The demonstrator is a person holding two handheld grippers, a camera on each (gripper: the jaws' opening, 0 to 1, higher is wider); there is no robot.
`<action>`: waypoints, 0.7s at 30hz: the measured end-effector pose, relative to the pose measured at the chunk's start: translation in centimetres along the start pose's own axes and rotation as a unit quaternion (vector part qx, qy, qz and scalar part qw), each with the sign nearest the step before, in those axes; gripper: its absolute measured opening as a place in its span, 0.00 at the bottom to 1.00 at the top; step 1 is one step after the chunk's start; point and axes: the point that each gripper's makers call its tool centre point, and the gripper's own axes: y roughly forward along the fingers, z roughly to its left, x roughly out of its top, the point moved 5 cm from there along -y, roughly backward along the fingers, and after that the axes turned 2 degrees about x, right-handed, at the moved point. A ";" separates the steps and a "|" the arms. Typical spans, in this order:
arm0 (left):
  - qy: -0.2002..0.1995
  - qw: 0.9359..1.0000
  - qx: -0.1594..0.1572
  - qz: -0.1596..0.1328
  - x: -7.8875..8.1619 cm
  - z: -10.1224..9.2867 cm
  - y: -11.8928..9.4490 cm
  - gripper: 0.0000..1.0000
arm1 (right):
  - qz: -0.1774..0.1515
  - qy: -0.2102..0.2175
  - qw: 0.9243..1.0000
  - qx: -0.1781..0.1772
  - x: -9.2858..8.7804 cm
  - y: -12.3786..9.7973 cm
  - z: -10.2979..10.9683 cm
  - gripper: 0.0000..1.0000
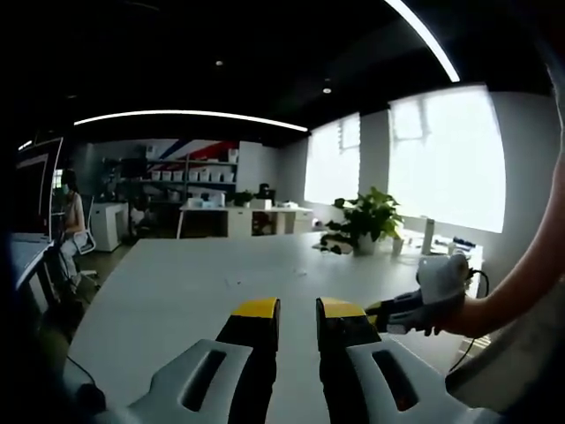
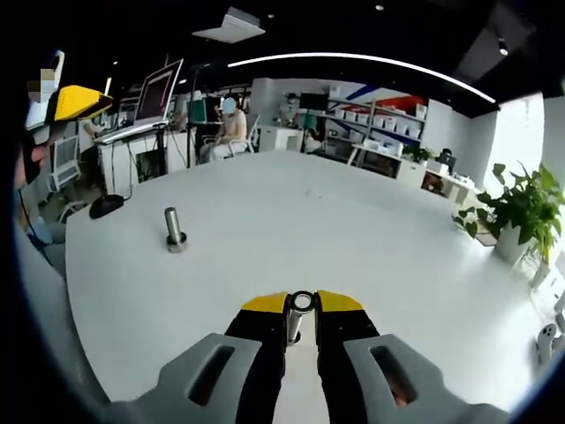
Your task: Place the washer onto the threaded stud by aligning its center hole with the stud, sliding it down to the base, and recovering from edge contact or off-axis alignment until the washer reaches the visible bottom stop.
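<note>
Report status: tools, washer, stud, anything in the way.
Right tool shut on washer, above the table. Left tool open, nothing in it. Stud upright, bare, ahead to the left. Nothing between washer and stud.

One washer (image 2: 302, 302), one threaded stud (image 2: 175, 230) on the table (image 2: 353, 238), one potted plant (image 2: 521, 212) at its far edge.

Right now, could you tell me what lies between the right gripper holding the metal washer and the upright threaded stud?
Bare white table, in the right gripper view.
</note>
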 end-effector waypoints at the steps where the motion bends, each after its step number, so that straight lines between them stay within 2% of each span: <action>1: 0.000 1.000 0.000 0.000 0.0 0.0 0.0 0.14 | 0.001 0.000 1.000 0.001 0.0 0.1 0.0 0.13; 21: 0.000 1.000 0.006 0.000 0.0 0.3 -0.2 0.14 | 0.026 -0.006 1.000 0.016 -1.0 1.0 0.3 0.13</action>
